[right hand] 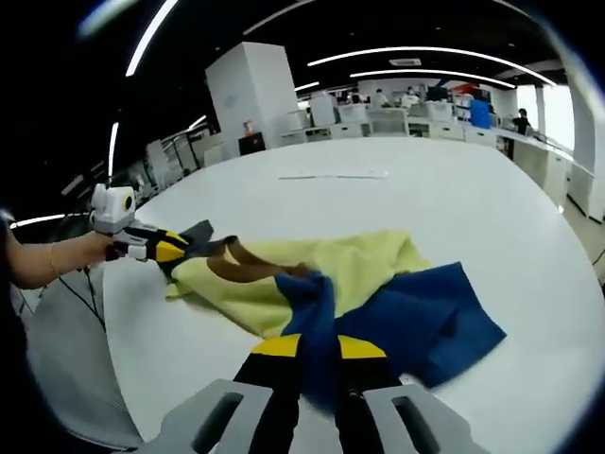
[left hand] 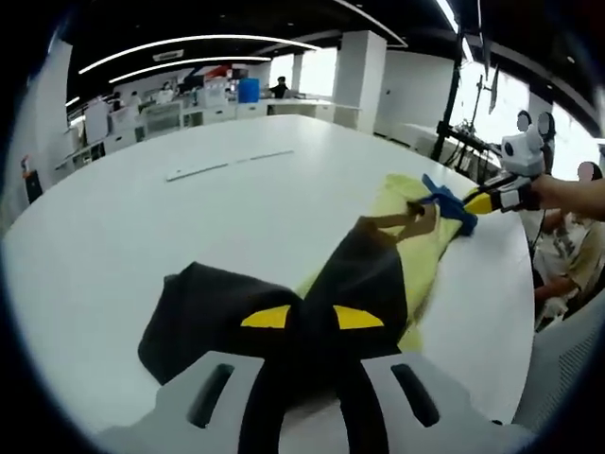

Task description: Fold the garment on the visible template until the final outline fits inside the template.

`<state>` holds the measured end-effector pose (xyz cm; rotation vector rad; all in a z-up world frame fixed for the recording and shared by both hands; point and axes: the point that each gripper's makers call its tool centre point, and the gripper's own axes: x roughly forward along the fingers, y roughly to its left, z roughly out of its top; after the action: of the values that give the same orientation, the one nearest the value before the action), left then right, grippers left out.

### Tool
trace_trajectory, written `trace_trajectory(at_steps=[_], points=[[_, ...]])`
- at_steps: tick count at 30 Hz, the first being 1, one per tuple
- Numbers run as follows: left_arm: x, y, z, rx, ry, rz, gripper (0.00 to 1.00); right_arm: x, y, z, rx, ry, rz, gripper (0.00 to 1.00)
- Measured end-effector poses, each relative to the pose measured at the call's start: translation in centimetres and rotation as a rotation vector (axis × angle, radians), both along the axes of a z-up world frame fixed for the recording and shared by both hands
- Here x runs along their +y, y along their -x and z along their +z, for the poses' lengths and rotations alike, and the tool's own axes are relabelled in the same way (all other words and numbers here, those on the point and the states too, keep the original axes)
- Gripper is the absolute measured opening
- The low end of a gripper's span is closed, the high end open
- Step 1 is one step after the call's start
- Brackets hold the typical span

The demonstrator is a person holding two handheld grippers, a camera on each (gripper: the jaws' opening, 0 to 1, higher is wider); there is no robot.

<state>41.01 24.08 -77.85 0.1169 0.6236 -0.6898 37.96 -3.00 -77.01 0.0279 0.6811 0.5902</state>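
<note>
1. The garment [right hand: 378, 284], yellow with blue sleeves and a brown collar, is lying bunched on the white table [right hand: 444, 199].
2. The left gripper [left hand: 302, 317] is pinching a dark sleeve end [left hand: 217, 312], its jaws clamped on the cloth.
3. The right gripper [right hand: 312, 345] is gripping the blue fabric at the opposite end, jaws closed on it.
4. Across the table, in the left gripper view, the right gripper [left hand: 444, 201] is holding the collar end.
5. A person's hand [right hand: 71, 255] is steadying the left gripper [right hand: 194, 248] beside the yellow edge.
</note>
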Motion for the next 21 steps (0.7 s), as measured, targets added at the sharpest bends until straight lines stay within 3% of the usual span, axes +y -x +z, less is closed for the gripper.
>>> trace_trajectory(at_steps=[7,21], points=[[-0.27,0.09,0.11,0.002,0.012,-0.002,0.0,0.39,0.32,-0.13,0.002,-0.008,0.017,0.0],[-0.18,0.41,0.35,0.008,0.011,0.01,0.0,0.24,0.54,0.0,-0.005,0.002,0.015,0.0]])
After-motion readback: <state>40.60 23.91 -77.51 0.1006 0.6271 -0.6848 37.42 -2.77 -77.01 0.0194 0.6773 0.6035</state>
